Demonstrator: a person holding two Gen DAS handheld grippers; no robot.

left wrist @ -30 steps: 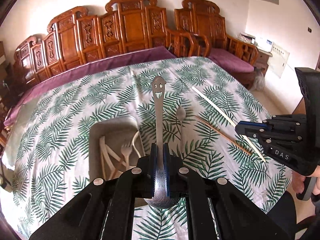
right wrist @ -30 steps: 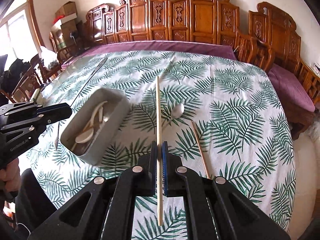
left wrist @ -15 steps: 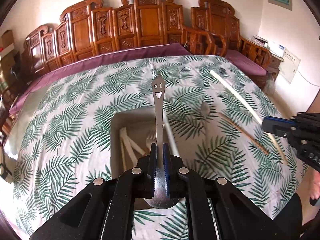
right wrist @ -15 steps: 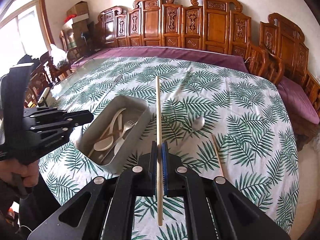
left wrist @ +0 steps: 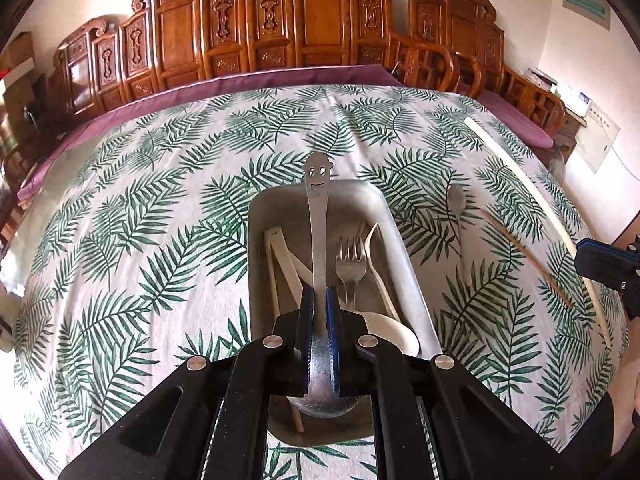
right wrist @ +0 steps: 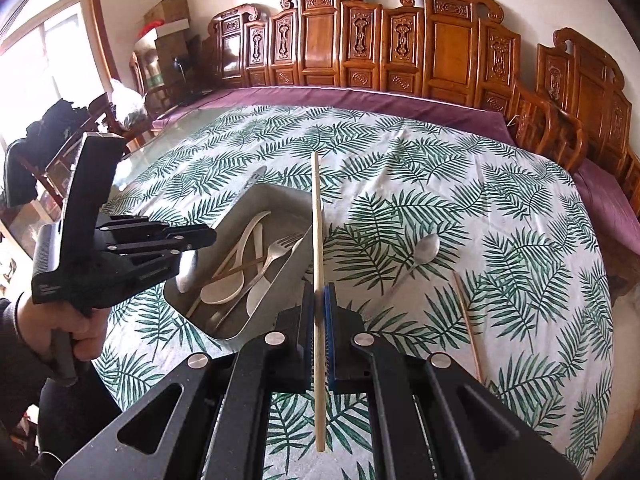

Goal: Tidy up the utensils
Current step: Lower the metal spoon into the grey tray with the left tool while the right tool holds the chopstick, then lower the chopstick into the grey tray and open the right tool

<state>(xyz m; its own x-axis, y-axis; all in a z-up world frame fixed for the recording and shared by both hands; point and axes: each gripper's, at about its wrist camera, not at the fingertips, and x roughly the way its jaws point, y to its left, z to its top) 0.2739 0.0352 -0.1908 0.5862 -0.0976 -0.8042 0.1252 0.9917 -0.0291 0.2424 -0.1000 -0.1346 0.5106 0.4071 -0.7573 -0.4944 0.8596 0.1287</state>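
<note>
My left gripper (left wrist: pixel 320 304) pinches a brushed-steel spoon (left wrist: pixel 319 216) with a smiling-face handle, directly above the grey metal tray (left wrist: pixel 384 208) of pale utensils. My right gripper (right wrist: pixel 319 300) clamps a slim wooden chopstick (right wrist: pixel 318 264); another chopstick (right wrist: pixel 467 320) lies right of it on the leaf-print worktop (right wrist: pixel 440 184).

Two wrist cameras, both angled down over one palm-print table

The left wrist view sits close above the metal tray (left wrist: pixel 404 240), facing the carved wooden bench (left wrist: pixel 304 24) at the far edge; the right wrist view looks from further right, the same tray (right wrist: pixel 280 276) lower left, facing that bench (right wrist: pixel 400 40) too. Both share tray, tablecloth (left wrist: pixel 140 200), loose spoon (right wrist: pixel 424 250), and each catches the other gripper.
</note>
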